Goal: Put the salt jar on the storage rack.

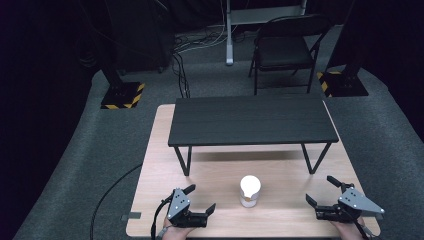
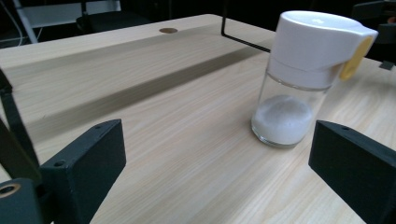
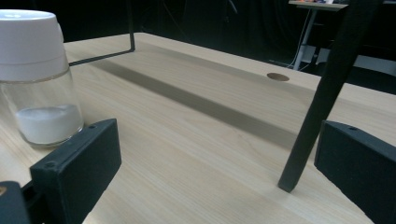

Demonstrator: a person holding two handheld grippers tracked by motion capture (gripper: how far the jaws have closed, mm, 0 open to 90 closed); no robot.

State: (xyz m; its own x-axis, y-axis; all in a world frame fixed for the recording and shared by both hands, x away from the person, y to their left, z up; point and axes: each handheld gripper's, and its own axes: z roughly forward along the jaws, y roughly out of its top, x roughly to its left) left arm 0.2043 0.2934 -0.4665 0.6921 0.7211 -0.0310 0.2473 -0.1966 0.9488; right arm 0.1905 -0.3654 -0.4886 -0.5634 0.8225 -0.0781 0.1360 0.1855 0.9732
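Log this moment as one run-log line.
left claw: open, empty | right claw: open, empty | white-capped glass shaker: upright on wooden table, between claws, untouched | black slatted shelf: behind

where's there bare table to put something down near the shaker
Bare light wooden tabletop lies on both sides of the glass shaker with the white cap: one patch between it and the left claw, another between it and the right claw. Under the low black slatted shelf the wood is bare too, but headroom is tight near its thin metal legs.
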